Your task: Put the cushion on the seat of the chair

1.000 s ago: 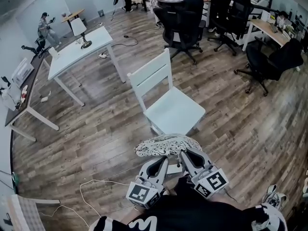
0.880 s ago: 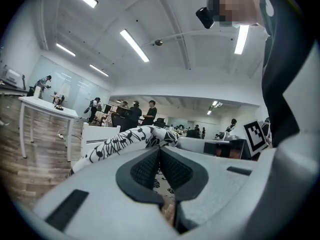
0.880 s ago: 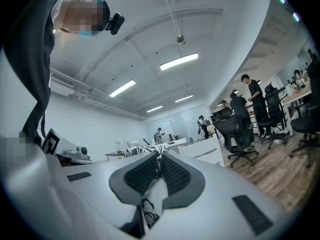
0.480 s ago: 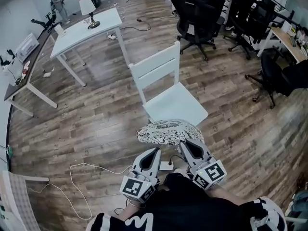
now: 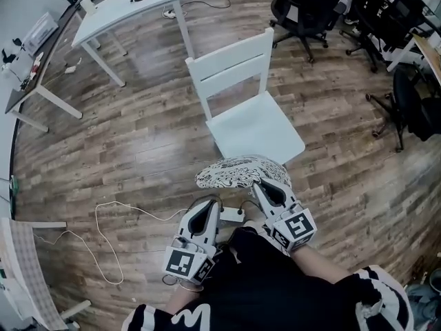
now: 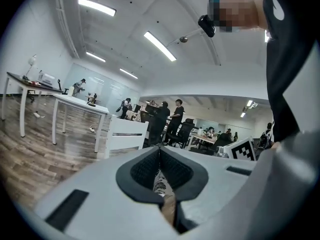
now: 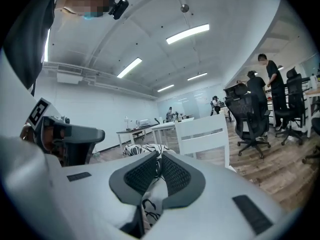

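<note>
The cushion (image 5: 238,171), white with a dense black pattern, is held in the air above the wooden floor (image 5: 138,157), at the near edge of the white chair (image 5: 258,126) seat. The left gripper (image 5: 209,205) and right gripper (image 5: 263,186) reach forward side by side, almost level. Each has its fingers clenched on the cushion's near edge.

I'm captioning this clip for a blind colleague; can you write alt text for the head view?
Seen from above, a person's left gripper and right gripper each clamp the near edge of a black-and-white patterned cushion, held in front of a white chair whose seat is bare. A white table stands beyond, black office chairs at upper right.
</note>
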A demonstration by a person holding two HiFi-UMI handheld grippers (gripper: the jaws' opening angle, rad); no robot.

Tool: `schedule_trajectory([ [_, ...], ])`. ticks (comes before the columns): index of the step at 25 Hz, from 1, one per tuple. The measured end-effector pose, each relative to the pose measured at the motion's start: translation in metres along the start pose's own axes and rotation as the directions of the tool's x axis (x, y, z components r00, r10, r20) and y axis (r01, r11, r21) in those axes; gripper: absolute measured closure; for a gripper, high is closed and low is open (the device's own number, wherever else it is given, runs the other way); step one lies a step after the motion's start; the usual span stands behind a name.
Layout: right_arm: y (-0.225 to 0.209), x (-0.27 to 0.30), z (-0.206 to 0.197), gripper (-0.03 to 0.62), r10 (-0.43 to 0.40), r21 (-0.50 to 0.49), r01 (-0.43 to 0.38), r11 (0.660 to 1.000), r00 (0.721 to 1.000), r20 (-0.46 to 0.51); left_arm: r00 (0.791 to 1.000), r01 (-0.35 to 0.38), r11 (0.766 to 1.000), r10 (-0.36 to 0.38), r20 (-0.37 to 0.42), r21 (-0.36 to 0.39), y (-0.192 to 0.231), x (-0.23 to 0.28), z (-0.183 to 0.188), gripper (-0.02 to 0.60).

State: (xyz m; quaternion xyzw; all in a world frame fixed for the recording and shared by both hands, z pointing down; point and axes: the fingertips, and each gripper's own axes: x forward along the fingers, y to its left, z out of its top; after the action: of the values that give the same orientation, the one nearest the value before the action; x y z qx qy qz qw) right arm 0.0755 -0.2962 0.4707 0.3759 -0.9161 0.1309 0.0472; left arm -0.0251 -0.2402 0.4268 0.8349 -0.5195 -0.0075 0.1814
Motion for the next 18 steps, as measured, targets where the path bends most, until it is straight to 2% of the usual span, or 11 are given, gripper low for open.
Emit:
schedule_trajectory([
  [12,-0.023,0.031,-0.082,0.554,0.037,-0.081,-0.053,0.995,0.981,-0.19,0.994,-0.1,0.995,0.099,-0.036,-0.031,0.017,-0.001,-0.014,0.575],
  [18,-0.04,0.042,-0.118,0.554,0.011,-0.097,-0.038,0.995,0.965,-0.264,0.989,-0.143,0.989,0.141,-0.054,-0.045,0.025,-0.009,-0.02,0.575],
])
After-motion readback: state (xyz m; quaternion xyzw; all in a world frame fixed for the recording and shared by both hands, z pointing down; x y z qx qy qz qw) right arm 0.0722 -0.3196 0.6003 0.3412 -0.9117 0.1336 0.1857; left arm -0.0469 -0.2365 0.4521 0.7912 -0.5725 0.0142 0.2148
